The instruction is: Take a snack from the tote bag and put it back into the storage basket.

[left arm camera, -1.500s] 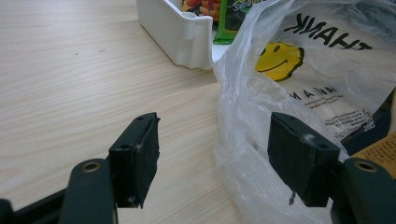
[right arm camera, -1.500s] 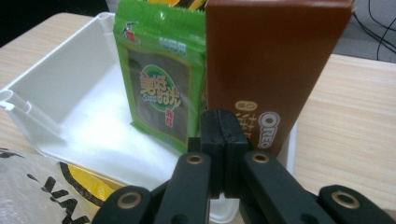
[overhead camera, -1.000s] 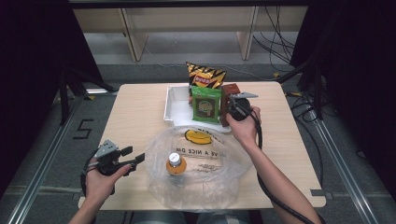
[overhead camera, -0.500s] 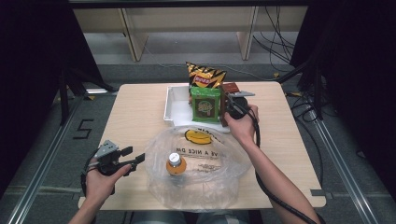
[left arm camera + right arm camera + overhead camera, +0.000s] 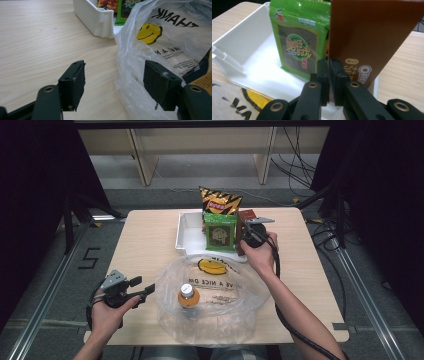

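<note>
A brown Oreo box (image 5: 367, 32) stands upright at the right end of the white tray (image 5: 242, 50), beside a green seaweed packet (image 5: 299, 45). My right gripper (image 5: 329, 67) is shut on the box's lower left edge; its jaws have just been opening slightly, with the edge still between the pads. In the high view this right gripper (image 5: 242, 236) reaches the Oreo box (image 5: 246, 215) from the right. My left gripper (image 5: 145, 290) is open at the left side of the clear plastic bag (image 5: 215, 285). In its own view the left gripper (image 5: 115, 80) has the bag's rim (image 5: 130, 82) between its jaws, unpinched.
An orange bottle (image 5: 188, 296) with a white cap lies inside the bag. A yellow and black chips bag (image 5: 220, 201) stands at the back of the white tray (image 5: 185, 232). Bare table (image 5: 145, 240) lies to the left, with shelving legs beyond the far edge.
</note>
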Tool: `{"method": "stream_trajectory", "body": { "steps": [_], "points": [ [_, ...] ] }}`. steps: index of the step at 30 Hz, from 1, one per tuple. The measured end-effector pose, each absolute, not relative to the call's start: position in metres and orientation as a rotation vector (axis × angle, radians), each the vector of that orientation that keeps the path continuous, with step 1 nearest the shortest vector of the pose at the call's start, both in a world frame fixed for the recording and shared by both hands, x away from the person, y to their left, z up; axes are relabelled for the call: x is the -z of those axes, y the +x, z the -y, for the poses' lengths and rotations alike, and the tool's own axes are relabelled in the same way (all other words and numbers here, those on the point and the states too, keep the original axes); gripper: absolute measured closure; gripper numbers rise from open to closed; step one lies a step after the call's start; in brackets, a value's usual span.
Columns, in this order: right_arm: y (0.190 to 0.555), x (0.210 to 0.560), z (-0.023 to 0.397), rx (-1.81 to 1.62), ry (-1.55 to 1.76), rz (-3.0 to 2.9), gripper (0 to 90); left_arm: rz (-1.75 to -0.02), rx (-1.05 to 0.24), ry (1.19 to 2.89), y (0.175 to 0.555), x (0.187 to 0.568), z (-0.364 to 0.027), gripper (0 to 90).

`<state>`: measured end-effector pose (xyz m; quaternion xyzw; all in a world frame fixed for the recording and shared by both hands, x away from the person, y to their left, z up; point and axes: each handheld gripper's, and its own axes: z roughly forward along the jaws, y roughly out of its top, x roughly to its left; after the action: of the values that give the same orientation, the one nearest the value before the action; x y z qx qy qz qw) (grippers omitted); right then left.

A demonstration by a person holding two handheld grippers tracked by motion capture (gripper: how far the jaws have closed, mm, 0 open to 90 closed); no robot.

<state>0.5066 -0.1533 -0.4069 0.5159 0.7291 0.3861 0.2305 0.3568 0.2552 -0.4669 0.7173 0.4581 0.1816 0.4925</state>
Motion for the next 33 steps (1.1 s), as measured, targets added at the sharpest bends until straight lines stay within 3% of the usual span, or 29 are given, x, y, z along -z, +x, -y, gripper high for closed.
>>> {"method": "stream_trajectory", "body": {
  "steps": [17, 33],
  "points": [
    [0.476, 0.387, 0.174, -1.116, 1.3, -2.078, 59.2, -1.097, -0.454, 1.714, 0.355, 0.462, -0.254, 33.5],
    [0.442, 0.385, 0.194, -1.12, 1.31, -2.103, 46.8, -1.046, -0.454, 1.658, 0.354, 0.452, -0.248, 33.3]
  ]
}}
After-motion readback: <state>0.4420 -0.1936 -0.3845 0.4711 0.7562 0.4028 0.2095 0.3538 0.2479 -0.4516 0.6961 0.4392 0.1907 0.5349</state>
